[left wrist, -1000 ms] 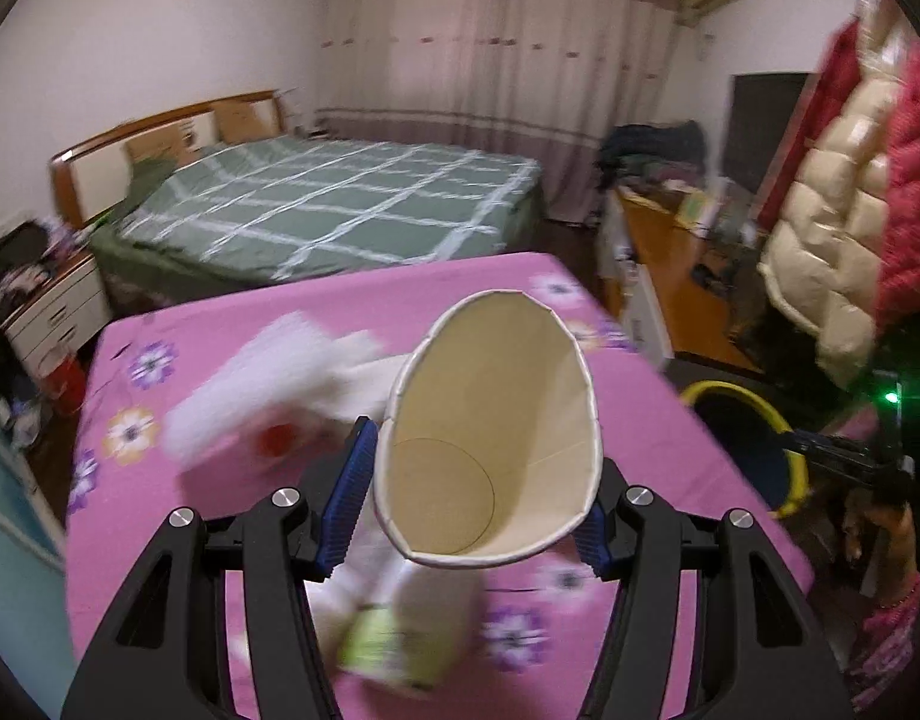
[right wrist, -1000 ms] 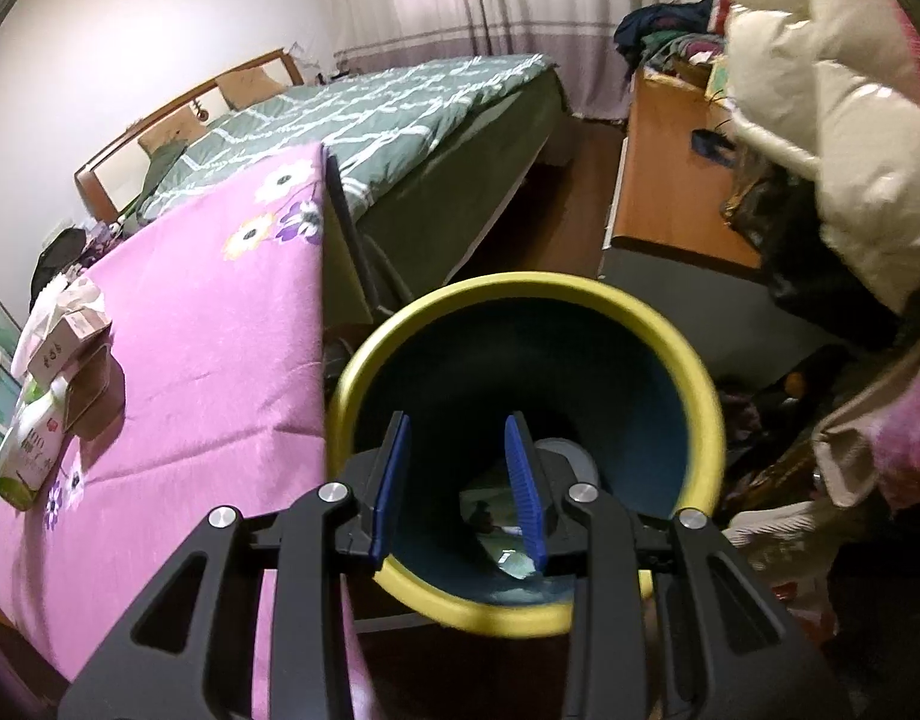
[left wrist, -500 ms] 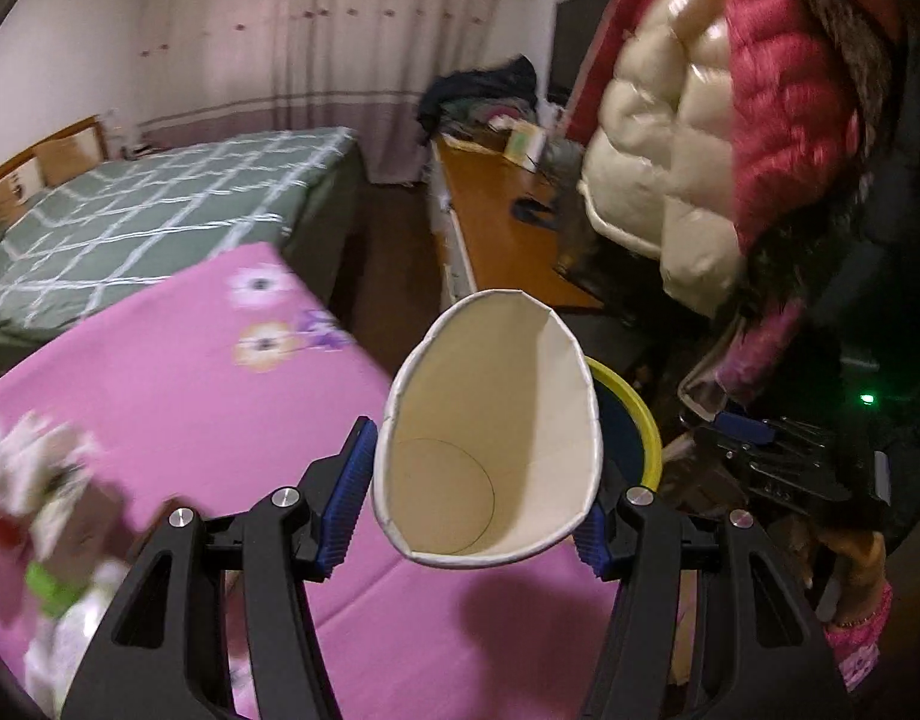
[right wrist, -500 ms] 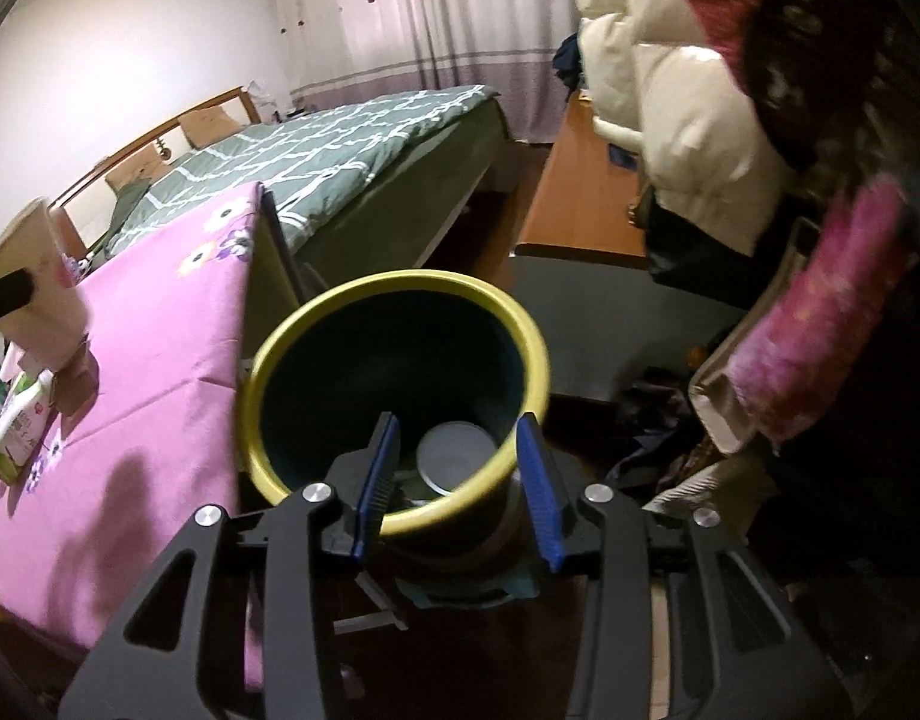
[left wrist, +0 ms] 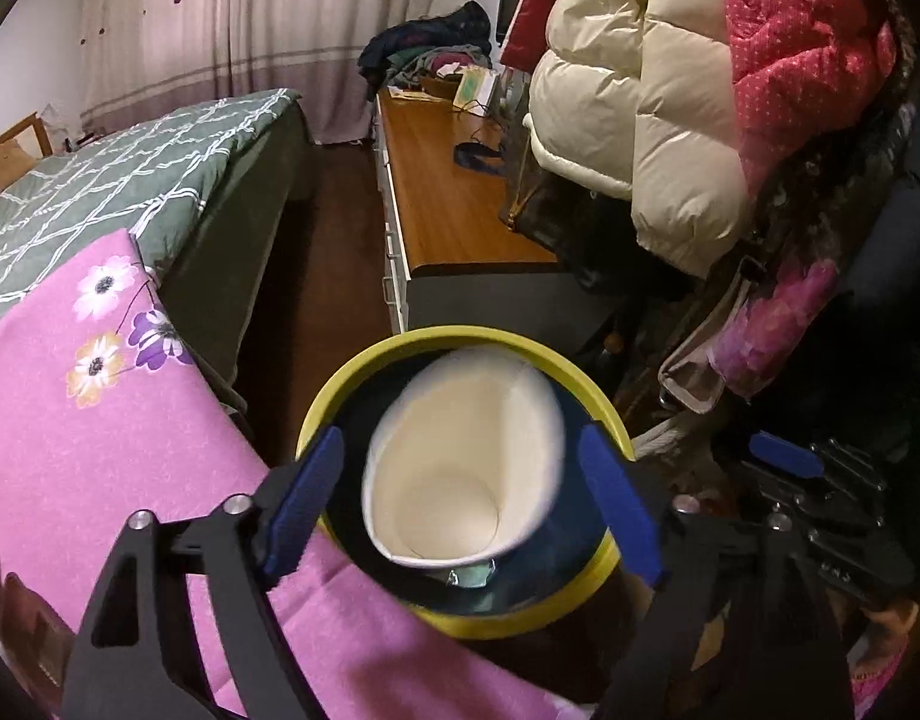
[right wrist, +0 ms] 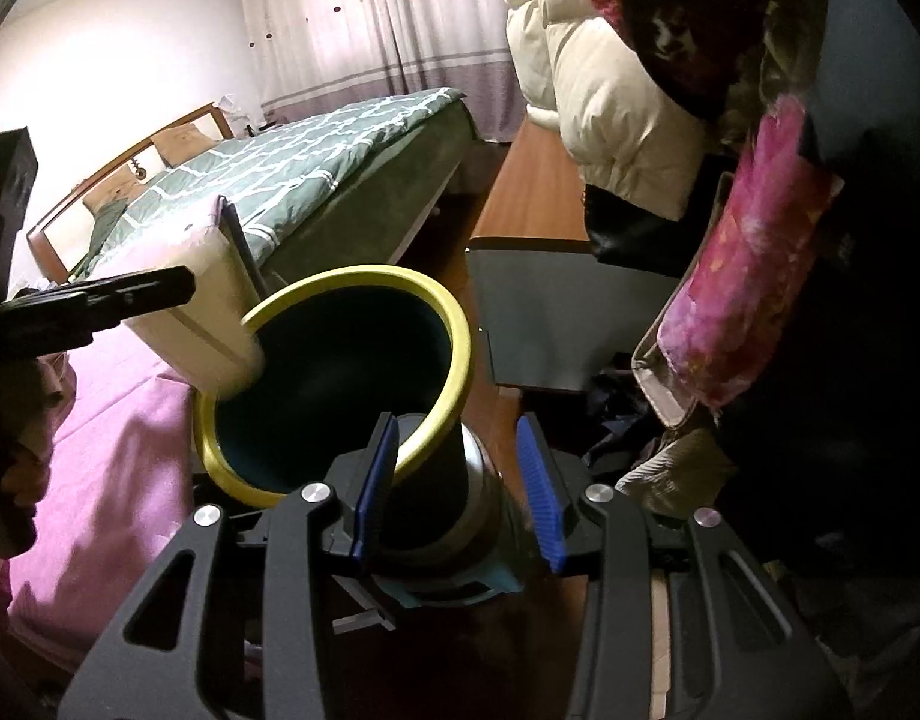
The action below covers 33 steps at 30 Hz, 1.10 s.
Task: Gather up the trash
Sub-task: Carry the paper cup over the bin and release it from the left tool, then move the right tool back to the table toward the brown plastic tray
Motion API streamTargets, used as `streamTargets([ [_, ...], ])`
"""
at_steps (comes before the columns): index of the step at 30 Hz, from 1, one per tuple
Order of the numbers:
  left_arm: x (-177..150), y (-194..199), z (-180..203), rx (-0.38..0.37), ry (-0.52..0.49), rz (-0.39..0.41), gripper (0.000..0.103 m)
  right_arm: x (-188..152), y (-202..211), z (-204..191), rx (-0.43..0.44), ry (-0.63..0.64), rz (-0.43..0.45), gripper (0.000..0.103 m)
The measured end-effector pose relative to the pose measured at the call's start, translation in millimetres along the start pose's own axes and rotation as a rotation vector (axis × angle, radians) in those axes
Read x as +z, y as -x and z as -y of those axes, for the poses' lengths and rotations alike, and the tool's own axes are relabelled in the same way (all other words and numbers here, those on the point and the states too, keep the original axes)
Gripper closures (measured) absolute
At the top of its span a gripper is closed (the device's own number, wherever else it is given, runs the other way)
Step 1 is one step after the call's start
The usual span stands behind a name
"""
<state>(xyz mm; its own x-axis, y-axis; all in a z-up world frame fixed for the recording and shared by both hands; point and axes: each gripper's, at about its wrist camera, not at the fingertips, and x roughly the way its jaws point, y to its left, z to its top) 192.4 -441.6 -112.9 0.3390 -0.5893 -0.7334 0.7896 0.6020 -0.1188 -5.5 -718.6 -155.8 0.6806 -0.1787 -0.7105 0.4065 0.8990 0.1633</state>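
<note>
Cup (left wrist: 460, 468) freed above bin (left wrist: 598, 585); left tool (left wrist: 463, 504) just spread; right tool (right wrist: 456, 486) seemingly grips bin.

two grippers: the left gripper (left wrist: 460, 495) and the right gripper (right wrist: 456, 483); one paper cup (left wrist: 460, 468); one yellow-rimmed bin (left wrist: 496, 621); one pink flowered cloth (left wrist: 99, 450) with three printed flowers showing; one bed with a green checked cover (left wrist: 99, 180); one wooden cabinet top (left wrist: 453, 204); two puffy jackets hanging, one cream (left wrist: 628, 108) and one red dotted (left wrist: 802, 42); one curtain (left wrist: 219, 30)
</note>
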Motion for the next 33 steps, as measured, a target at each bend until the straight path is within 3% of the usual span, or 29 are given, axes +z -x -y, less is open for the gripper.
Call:
streamTargets([
  [4,-6.1,22.1,-6.8,-0.003,0.026,0.023,0.02,0.3,1.0,-5.7,0.008,0.012,0.002,0.063],
  [12,-43.0,135.0,-42.0,0.091,0.106,0.206,0.007,-0.1,-2.8,-27.0,0.038,0.042,-0.004,0.059],
  [21,-108.4,249.7,-105.1,0.292,0.268,0.359,0.005,5.0,-2.0,-79.4,0.099,0.13,-0.01,0.058],
  [33,-207.2,340.7,-169.5,0.527,0.449,0.414,0.005,10.2,-7.0,-185.0,0.219,0.295,-0.032,0.056],
])
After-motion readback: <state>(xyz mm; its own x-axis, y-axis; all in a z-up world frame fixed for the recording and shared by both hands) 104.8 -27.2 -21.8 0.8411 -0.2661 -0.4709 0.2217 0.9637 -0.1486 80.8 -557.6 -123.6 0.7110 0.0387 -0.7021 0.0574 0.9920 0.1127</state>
